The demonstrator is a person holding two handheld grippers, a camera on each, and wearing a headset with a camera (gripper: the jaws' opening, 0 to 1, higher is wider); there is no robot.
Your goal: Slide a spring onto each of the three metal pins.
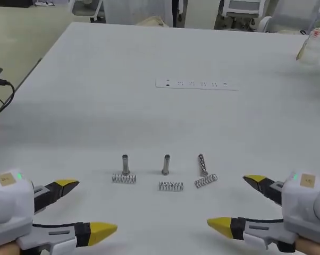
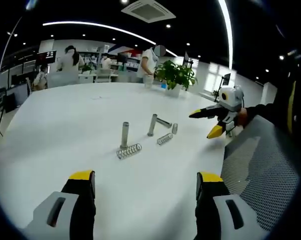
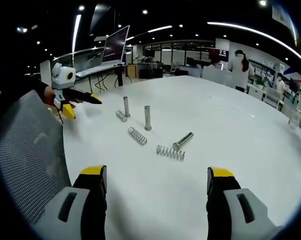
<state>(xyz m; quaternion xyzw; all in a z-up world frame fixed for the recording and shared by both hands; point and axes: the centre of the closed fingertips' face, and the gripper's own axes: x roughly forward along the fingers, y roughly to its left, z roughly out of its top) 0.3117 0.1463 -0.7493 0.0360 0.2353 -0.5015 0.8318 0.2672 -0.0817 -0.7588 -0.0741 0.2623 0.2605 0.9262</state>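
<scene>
Steel on white: three metal pins and three coil springs sit in a row near the front of the counter point(image 1: 85, 106). The left pin point(image 1: 125, 163) and middle pin point(image 1: 166, 164) stand upright; the right pin point(image 1: 202, 163) lies on its side, as the right gripper view makes plain. One spring rests just in front of each: the left spring point(image 1: 124, 179) at its pin's foot, the middle spring point(image 1: 170, 186) just beside its pin, the right spring point(image 1: 205, 180) by the lying pin's near end. The left tongs point(image 1: 96, 206) and right tongs point(image 1: 226, 200) hover at either side, both spread wide and carrying nothing. No spring is on a pin yet. The springs look light, thin-wired and bouncy, likely to roll away or buckle if squeezed hard. A gentle pinch across the coils near one end should leave the bore free to slip over a pin's top. The pins look stiff and smooth, and the upright ones could topple at a nudge.
</scene>
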